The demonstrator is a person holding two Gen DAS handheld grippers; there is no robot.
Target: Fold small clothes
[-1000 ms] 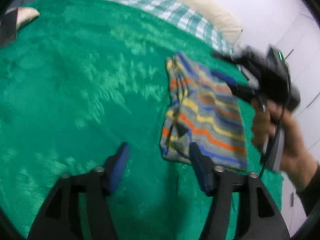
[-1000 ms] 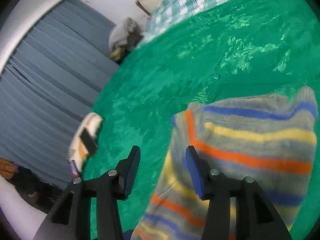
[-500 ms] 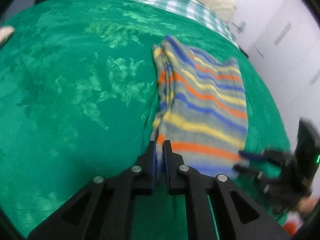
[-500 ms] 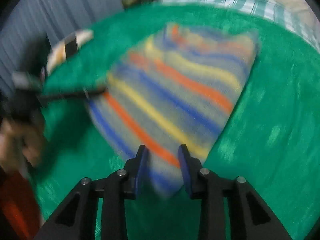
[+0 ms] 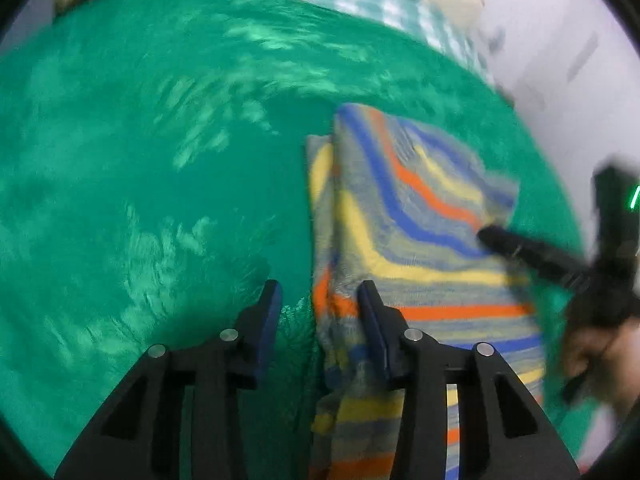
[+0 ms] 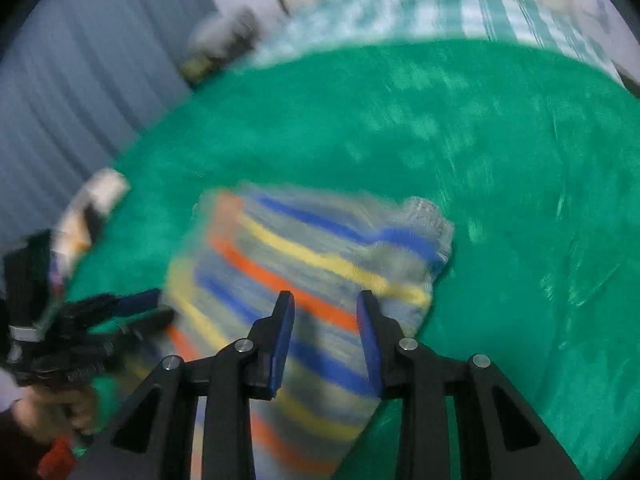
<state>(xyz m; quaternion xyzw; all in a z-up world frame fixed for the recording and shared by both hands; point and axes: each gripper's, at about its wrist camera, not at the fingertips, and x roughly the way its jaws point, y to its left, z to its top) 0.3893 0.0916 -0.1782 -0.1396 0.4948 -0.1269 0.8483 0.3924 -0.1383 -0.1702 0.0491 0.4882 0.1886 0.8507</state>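
**Striped garment on green bed cover**

Striped garment (image 5: 404, 248): folded, grey with blue, orange and yellow bands, lying on the green bed cover (image 5: 160, 168).

Left tool (image 5: 320, 304): jaws opening, the garment's left edge between them, pads apart from the cloth.

Right tool (image 6: 325, 322): jaws parted over the garment's near corner, no pad pressing it.

Beyond: checked cloth (image 6: 460, 12), blue curtain (image 6: 92, 72).

A striped garment (image 6: 304, 280) lies folded on the green blanket (image 6: 460, 128), toward its near left edge. The right gripper (image 6: 325, 320) hangs over it, jaws parted with striped cloth showing between them, not pinched. The left gripper (image 6: 156, 308) reaches the garment's left edge; a checked cloth (image 6: 460, 8) lies along the far edge.
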